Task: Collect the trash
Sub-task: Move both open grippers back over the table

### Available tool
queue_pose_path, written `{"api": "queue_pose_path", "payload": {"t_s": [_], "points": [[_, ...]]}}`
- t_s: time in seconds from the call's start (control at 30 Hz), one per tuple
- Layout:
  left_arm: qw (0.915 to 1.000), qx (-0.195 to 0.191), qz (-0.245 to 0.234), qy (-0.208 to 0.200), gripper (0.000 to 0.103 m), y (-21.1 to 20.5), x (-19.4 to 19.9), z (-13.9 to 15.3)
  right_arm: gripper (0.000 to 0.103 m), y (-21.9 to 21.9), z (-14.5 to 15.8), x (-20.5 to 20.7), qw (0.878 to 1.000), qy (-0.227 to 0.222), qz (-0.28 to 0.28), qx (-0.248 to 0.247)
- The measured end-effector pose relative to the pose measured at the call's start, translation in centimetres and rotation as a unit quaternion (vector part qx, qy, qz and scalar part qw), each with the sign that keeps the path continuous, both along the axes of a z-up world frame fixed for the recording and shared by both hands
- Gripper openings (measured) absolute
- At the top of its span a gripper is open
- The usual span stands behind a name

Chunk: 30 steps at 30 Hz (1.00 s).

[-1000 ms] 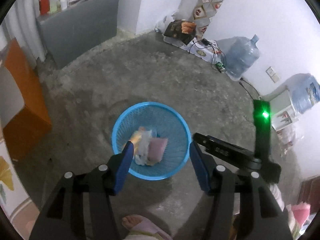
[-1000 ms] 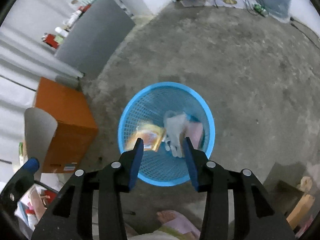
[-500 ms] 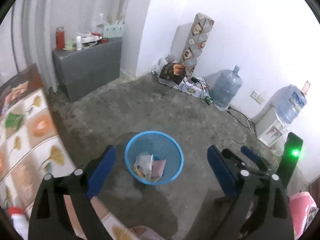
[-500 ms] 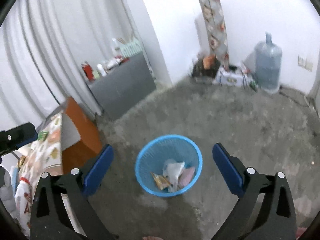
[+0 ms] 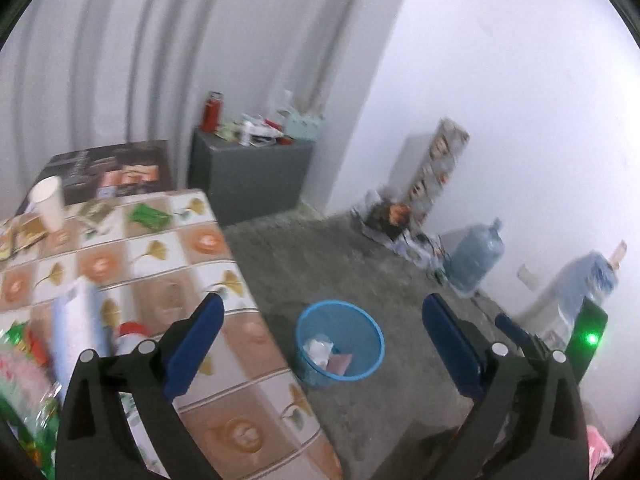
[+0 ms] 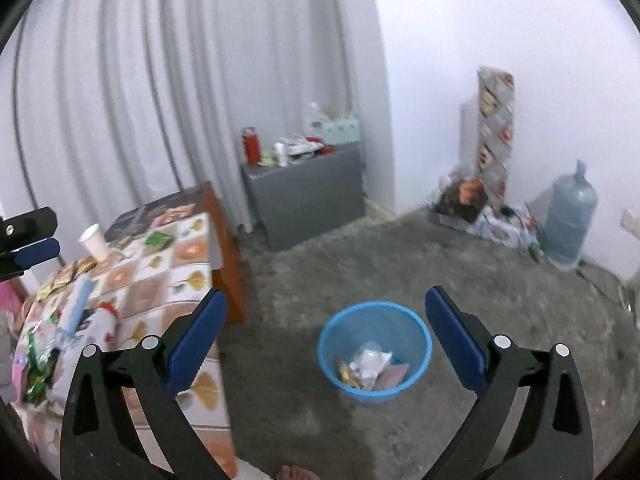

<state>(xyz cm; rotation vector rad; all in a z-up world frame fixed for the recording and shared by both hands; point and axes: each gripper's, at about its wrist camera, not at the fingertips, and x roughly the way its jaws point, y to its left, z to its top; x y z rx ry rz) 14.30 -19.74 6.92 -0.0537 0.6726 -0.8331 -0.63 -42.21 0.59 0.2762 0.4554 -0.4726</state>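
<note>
A blue mesh basket (image 5: 316,376) (image 6: 372,394) stands on the concrete floor with wrappers and crumpled paper (image 5: 320,350) (image 6: 370,364) inside. My left gripper (image 5: 320,304) hangs high above and short of it, jaws opening, nothing between them. My right gripper (image 6: 326,296) is open and empty, also well above the basket. To the left is a table (image 5: 180,264) (image 6: 188,276) under a leaf-patterned cloth. On it lie a green wrapper (image 5: 150,216) (image 6: 158,239), a paper cup (image 5: 48,202) (image 6: 94,242), a pale blue tube (image 5: 78,328) (image 6: 76,308) and more wrappers (image 6: 64,280).
A grey cabinet (image 5: 248,176) (image 6: 308,196) with bottles on top stands by the curtain. Water jugs (image 5: 474,264) (image 6: 568,224), boxes and cables line the far wall. A person's foot (image 6: 296,472) shows at the bottom edge. Bare floor surrounds the basket.
Both grippers have risen and drawn back from just over the basket, and their jaws have spread wide. The views have tilted up and the table has come into sight on the left.
</note>
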Motion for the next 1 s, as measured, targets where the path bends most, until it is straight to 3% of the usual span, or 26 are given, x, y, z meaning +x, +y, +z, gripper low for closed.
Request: {"api": "queue_pose_path", "payload": {"t_s": [0.33,0.6,0.9,1.0], "points": [[0.9928,-0.068,0.089,0.041,0.097,10.5,-0.4,-0.9,0.095,3.5,1.7,1.1,1.0,-0.014,0.028,0.005],[0.982,-0.115,0.147,0.031,0.097,19.0,-1.5,-1.2,0.095,6.0,3.4,1.6,0.997,-0.037,0.06,0.015],[0.9711,-0.108,0.211,0.026,0.097,26.1,-2.2,-2.6,0.095,8.1,4.0,4.0,0.988,-0.032,0.136,0.073],[0.9688,-0.085,0.232,0.015,0.097,27.3,-2.3,-3.1,0.095,8.8,4.2,4.8,0.981,-0.03,0.166,0.091]]}}
